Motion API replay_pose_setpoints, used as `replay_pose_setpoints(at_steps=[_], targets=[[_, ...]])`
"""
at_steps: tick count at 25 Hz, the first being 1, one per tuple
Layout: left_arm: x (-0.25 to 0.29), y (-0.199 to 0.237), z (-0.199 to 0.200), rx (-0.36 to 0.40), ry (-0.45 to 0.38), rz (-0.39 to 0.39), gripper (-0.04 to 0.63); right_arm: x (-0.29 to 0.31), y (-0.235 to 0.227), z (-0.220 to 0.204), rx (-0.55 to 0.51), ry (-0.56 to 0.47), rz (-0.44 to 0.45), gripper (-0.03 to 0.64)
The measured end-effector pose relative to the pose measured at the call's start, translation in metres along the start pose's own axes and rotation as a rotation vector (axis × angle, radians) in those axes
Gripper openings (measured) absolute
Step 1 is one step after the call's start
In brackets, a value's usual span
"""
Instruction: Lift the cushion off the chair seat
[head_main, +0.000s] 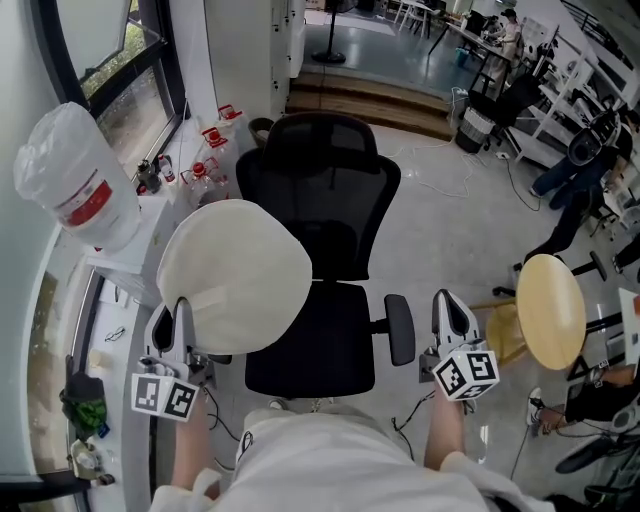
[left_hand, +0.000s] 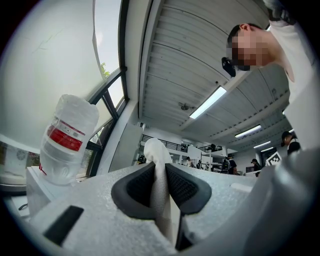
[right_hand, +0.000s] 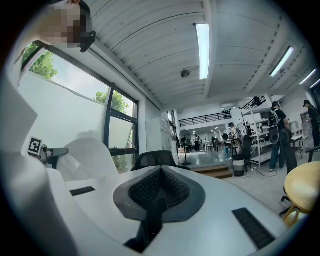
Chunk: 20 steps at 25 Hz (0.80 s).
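The head view shows the whole layout. A round, cream cushion (head_main: 235, 275) with a smooth fabric skin and a stitched rim is raised at 12 o'clock of the left gripper (head_main: 178, 315). It covers the 9 o'clock edge of the black mesh office chair (head_main: 325, 180). The chair's padded seat is otherwise bare.

Only the left gripper view shows the grip. The left gripper (left_hand: 161, 175) has its ribbed dark pads nearly together, pinching a thin fold of the cushion's (left_hand: 159, 155) pale woven cloth, which pokes up past the tips. A clear plastic water bottle (left_hand: 67, 137) with a red label stands at 9 o'clock of the jaws.

The right gripper view shows the right gripper (right_hand: 160, 172) with its jaws closed and nothing between them. From there the cushion (right_hand: 87, 155) shows as a pale dome at 10 o'clock, beside the chair back (right_hand: 155, 159). In the head view the right gripper (head_main: 450, 300) hangs at 3 o'clock of the seat, well apart from the cushion. A round wooden stool (head_main: 550, 310) stands further out at 3 o'clock.
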<state>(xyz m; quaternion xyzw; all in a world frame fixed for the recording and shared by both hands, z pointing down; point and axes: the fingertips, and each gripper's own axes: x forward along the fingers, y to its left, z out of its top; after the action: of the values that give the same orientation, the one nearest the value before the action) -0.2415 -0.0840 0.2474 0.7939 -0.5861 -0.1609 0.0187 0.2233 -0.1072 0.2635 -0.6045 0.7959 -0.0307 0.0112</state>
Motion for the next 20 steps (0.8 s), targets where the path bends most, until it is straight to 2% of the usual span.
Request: replay_pose_setpoints(at_steps=[20], targets=[[0.015,-0.028,-0.005,0.028,0.025,-0.011,0.060,0.002,-0.013,-0.023,0.039,0.022,0.043,0.002]])
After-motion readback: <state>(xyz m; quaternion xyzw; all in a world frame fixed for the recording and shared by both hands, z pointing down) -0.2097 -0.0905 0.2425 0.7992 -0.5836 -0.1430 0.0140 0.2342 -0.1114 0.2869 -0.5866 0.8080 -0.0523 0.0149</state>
